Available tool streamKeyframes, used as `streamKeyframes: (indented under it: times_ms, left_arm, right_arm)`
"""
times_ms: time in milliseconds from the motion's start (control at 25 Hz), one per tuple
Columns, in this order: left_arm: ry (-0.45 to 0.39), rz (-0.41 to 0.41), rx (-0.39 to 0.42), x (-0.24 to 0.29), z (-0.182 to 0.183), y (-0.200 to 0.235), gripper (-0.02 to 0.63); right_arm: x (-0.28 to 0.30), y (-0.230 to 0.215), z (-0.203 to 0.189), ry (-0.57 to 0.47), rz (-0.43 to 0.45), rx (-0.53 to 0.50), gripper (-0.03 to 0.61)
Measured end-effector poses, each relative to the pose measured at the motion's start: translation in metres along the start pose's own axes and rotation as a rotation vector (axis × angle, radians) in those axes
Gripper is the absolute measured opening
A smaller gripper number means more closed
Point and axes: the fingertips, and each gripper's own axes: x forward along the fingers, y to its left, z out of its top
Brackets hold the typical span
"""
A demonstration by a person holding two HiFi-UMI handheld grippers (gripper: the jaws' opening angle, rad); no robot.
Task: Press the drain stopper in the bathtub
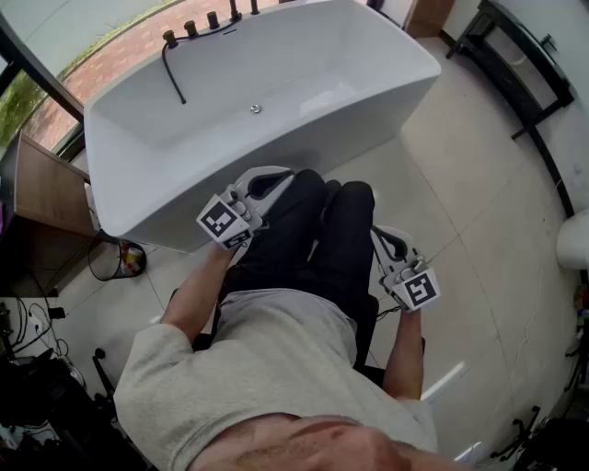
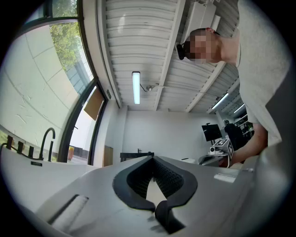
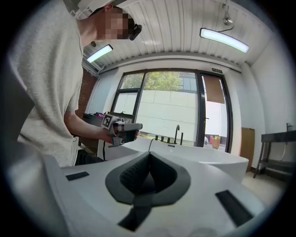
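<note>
The white bathtub [image 1: 276, 83] stands ahead of the seated person, with dark taps [image 1: 198, 26] on its far left rim. The drain stopper [image 1: 255, 109] is a small round metal disc on the tub's inner surface. My left gripper [image 1: 274, 177] is held over the person's knees near the tub's near rim, shut and holding nothing. My right gripper [image 1: 385, 237] hangs beside the right knee, farther from the tub, also shut and holding nothing. The left gripper view points up at the ceiling; its pads [image 2: 162, 178] meet. The right gripper view shows the tub [image 3: 203, 159] and the left gripper [image 3: 122, 129].
A wooden cabinet [image 1: 41, 189] stands left of the tub, with cables [image 1: 37, 322] and dark gear on the floor below it. A black metal rack [image 1: 520, 64] lines the right wall. A white fixture [image 1: 575, 241] sits at the right edge. Pale tiled floor [image 1: 479, 202] lies right of the tub.
</note>
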Motion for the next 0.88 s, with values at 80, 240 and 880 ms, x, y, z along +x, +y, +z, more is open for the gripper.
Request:
streamKeyframes:
  times_ms: [80,240,880]
  left_arm:
    - [0.005,0.027,0.024,0.02,-0.005,0.013,0.006]
    - [0.036,0.069,0.049,0.041,-0.016,0.037,0.006]
    - [0.023,0.168,0.059,-0.034,0.003,0.043,0.006]
  right_arm:
    - [0.006,-0.033,0.003,-0.042,0.026,-0.036,0.0]
    - [0.019,-0.08,0.011,-0.122,0.043,0.046,0.0]
    - [0.076,-0.055,0.016,-0.057,0.157,-0.017,0.0]
